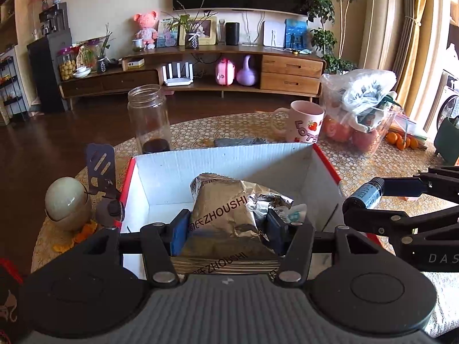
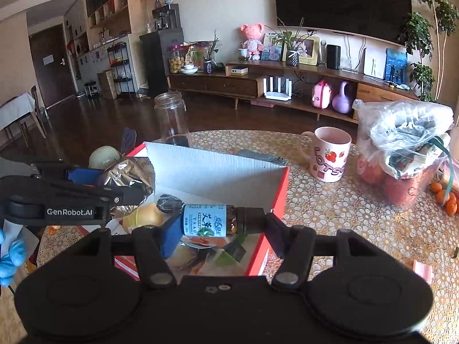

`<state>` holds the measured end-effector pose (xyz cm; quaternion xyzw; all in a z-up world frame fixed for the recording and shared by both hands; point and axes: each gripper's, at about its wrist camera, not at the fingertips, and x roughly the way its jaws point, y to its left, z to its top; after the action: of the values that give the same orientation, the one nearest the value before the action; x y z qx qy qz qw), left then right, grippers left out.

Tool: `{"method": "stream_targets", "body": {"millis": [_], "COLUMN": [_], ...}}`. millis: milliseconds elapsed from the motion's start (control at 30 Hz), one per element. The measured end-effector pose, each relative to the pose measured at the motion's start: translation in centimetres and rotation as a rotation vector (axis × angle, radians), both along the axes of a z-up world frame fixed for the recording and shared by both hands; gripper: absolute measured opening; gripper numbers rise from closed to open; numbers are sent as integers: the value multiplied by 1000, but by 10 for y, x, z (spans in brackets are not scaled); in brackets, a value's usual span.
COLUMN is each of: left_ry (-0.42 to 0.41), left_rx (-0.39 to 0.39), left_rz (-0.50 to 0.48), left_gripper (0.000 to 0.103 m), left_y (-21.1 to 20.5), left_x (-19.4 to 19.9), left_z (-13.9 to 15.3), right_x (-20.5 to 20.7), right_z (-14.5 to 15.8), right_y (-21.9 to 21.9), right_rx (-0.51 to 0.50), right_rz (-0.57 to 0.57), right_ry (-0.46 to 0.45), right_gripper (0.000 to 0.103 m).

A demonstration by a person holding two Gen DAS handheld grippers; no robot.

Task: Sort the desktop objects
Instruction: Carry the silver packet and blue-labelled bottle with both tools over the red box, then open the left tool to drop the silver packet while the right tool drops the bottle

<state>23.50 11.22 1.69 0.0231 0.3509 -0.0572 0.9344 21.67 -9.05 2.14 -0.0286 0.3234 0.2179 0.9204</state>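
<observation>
Left gripper [image 1: 225, 230] pinching foil pouch [image 1: 226, 215], right gripper [image 2: 219, 233] clamping small bottle [image 2: 213, 219] crosswise, both above box [image 1: 223, 166] at frame centre.

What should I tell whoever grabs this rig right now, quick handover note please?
Left gripper: shut on the foil snack bag, above the red box.
Right gripper: shut on the small blue-label bottle, held sideways over the box's near edge.
Already in the box: a yellow bottle and other packets.
Left: release both into the box; mug and glass jar stand on the table.
</observation>
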Motion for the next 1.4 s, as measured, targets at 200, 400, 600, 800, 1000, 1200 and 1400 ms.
{"method": "stream_targets", "body": {"millis": [200, 400, 600, 800, 1000, 1200, 1400], "left_ry": [43, 53, 90, 148, 203, 248, 253], "left_rx": [28, 44, 55, 79, 85, 116, 157], "left_rz": [16, 1, -45, -78, -99, -128, -142], "left_gripper": [55, 55, 55, 55, 55, 55, 55], "left_y": [16, 19, 15, 6, 1, -4, -12], "left_x": [23, 42, 63, 80, 87, 92, 91], "left_z": [-20, -33, -42, -53, -63, -65, -66], "right_x": [15, 27, 34, 40, 42, 41, 35], "right_z": [-15, -30, -41, -52, -59, -61, -57], "right_y": [35, 54, 61, 61, 61, 59, 54], "right_rx": [-78, -107, -143, -167, -178, -177, -160], "right_rz": [67, 89, 94, 98, 103, 103, 89], "right_ry": [12, 31, 51, 91, 104, 109, 93], "right_gripper": [61, 61, 61, 61, 61, 63, 76]}}
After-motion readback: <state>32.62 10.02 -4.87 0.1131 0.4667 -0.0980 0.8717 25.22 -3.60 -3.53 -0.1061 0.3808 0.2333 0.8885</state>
